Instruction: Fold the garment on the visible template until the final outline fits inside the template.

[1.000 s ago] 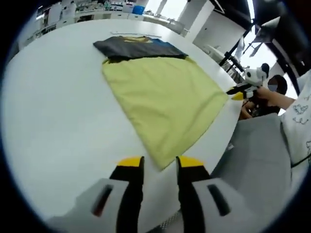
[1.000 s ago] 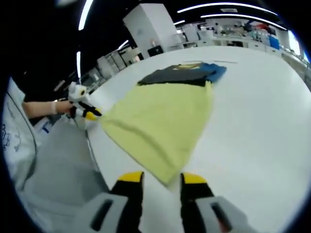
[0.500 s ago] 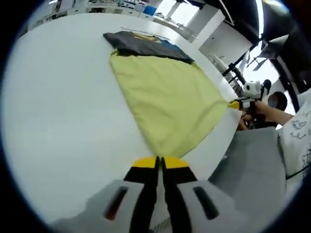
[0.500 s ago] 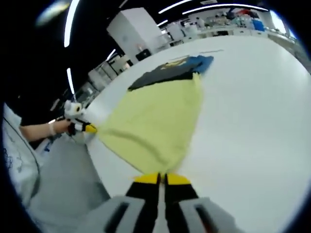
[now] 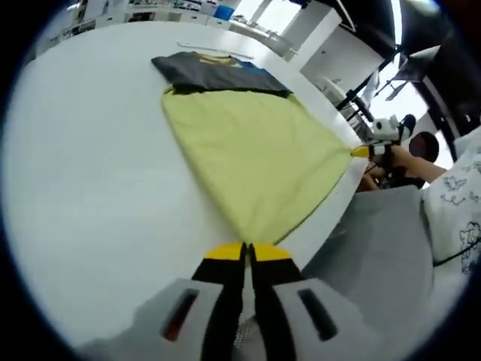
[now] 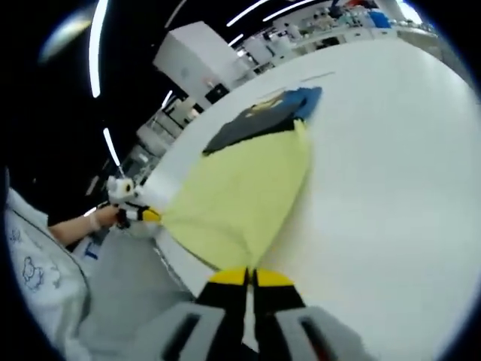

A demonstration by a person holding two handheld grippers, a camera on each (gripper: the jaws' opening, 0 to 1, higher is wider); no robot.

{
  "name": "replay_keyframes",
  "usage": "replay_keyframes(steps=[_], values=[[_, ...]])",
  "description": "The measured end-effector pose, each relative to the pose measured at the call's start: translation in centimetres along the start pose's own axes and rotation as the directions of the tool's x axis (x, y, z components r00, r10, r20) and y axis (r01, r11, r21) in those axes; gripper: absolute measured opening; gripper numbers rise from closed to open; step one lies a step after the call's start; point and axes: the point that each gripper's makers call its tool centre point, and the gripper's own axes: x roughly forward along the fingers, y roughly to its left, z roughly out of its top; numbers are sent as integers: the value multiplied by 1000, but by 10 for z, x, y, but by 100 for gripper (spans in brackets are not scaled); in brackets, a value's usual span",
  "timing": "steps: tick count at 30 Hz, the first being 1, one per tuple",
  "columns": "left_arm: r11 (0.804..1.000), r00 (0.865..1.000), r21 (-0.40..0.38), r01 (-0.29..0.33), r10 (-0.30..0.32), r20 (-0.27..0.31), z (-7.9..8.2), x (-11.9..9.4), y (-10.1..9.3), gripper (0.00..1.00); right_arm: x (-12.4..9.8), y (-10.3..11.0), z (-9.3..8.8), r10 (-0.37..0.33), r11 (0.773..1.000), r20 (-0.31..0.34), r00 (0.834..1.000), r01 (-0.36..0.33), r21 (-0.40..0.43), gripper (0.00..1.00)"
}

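A pale yellow garment (image 5: 255,150) lies spread on the white table (image 5: 90,173), narrowing toward me. My left gripper (image 5: 246,252) is shut on its near corner. My right gripper (image 5: 361,151) shows at the right, pinching the other near corner at the table edge. In the right gripper view the same garment (image 6: 240,188) runs up from my right gripper (image 6: 250,277), which is shut on its corner, while the left gripper (image 6: 149,216) holds the far-left corner. A dark grey and blue piece (image 5: 214,74) lies flat past the garment's far end (image 6: 252,124).
The table's near edge runs between the two grippers, with grey clothing (image 5: 376,256) below it. A person's hand (image 6: 101,218) and a white printed sleeve (image 5: 455,203) are beside the edge. Shelves and equipment stand far behind the table (image 6: 391,165).
Both grippers stood open over the near corners a second ago and have shut on them. The near edge now looks pulled tighter between them.
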Motion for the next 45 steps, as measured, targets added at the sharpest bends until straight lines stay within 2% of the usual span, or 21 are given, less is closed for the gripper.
replay_keyframes(steps=[6,10,13,15,20,25,28,32,36,38,39,40,45], values=[[999,999,-17,36,-36,-27,-10,-14,-13,0,-12,12,-16,31,998,-12,999,-30,55,0],[996,996,-52,77,-79,-43,-16,-24,-28,0,-22,30,-24,46,996,-7,999,-46,81,0],[994,995,-39,98,-99,-31,-17,-33,-37,0,-30,40,-27,63,992,6,998,-63,106,0],[991,992,-57,119,-120,-26,-18,-38,-43,0,-38,44,-28,75,989,17,997,-76,125,0],[989,989,-38,145,-146,-25,-21,-50,-62,0,-48,51,-36,86,987,4,996,-86,135,0],[984,984,-44,175,-175,17,-12,-56,-79,0,-56,56,-36,97,984,7,995,-97,152,0],[975,979,-107,194,-185,86,4,-58,-78,0,-58,54,-21,120,972,60,991,-130,194,0],[970,968,-119,211,-191,163,30,-61,-74,0,-61,51,11,141,965,133,981,-166,201,0],[966,950,-119,229,-195,246,64,-66,-67,0,-63,47,43,145,973,156,977,-170,157,0],[965,935,-114,238,-196,295,83,-68,-62,0,-63,46,61,140,977,166,976,-164,140,0],[963,931,-117,243,-197,309,89,-69,-61,0,-64,46,63,141,977,168,976,-165,136,0],[959,919,-112,259,-209,335,99,-72,-56,0,-62,48,74,145,979,175,974,-166,114,0],[965,903,-89,247,-196,383,133,-74,-40,0,-61,45,118,167,978,232,958,-190,84,0]])
